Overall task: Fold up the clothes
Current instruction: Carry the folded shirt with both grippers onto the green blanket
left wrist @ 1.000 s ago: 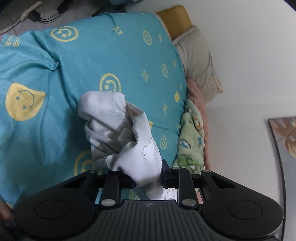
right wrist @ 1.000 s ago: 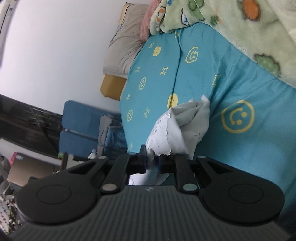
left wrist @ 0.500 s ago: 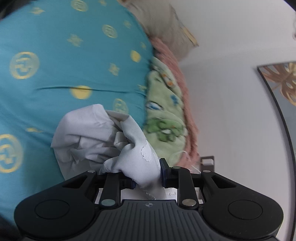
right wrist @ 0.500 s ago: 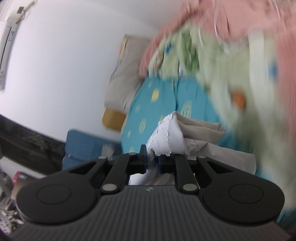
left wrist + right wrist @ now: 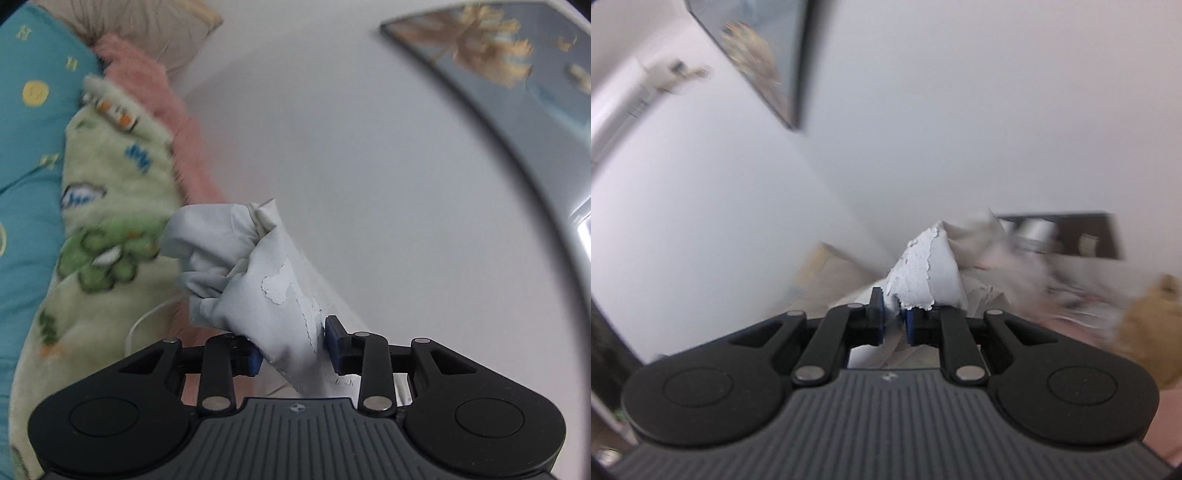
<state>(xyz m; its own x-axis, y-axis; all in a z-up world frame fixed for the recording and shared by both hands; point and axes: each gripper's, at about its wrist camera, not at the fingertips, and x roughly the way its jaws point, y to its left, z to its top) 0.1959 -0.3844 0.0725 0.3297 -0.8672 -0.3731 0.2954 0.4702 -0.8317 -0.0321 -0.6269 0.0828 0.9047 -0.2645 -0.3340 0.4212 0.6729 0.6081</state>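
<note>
Pale grey garment (image 5: 255, 273), bunched and creased with cracked white print on it, gripped at one end by the left gripper (image 5: 293, 350), jaws opening with cloth filling the gap and both blue pads against it, raised in front of the white wall (image 5: 369, 166), just right of the green cartoon blanket (image 5: 107, 206). Other end of the same garment (image 5: 925, 277) pinched tight in the right gripper (image 5: 894, 319), jaws nearly together, also up against the wall, below the dark-framed picture (image 5: 764, 74). Teal bedspread (image 5: 26, 147) left of the blanket.
</note>
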